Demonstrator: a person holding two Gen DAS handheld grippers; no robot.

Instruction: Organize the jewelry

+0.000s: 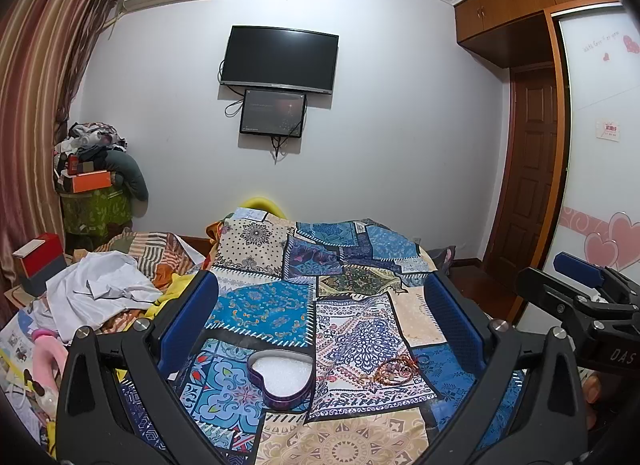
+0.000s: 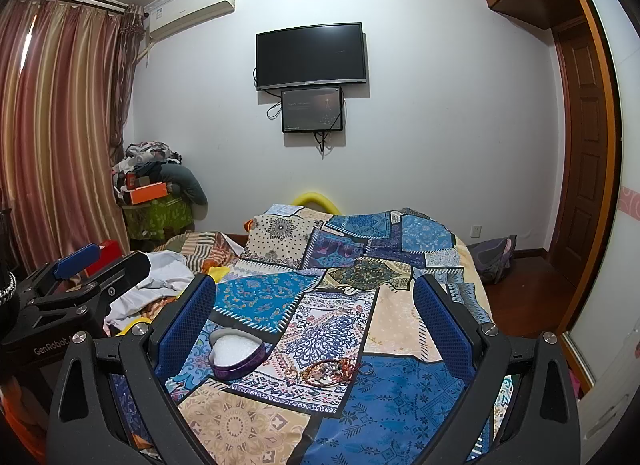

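Jewelry: tangled copper-pink bead bracelets [image 2: 330,372] and a small silver metal ring [image 2: 366,369] lie just right of the purple heart-shaped tin [image 2: 236,353]. Light, slippery, floppy; pinch the bunched strands. Left gripper [image 1: 320,315] and right gripper [image 2: 316,315]: jaws wide, empty.

Tin [image 1: 280,379] lies on bed [image 1: 360,265], beads [image 1: 394,373] just right of it, apart. Ring [image 2: 367,369] lies right of beads. TV [image 1: 280,59] on wall behind bed, clothes [image 1: 100,285] on bed's left.
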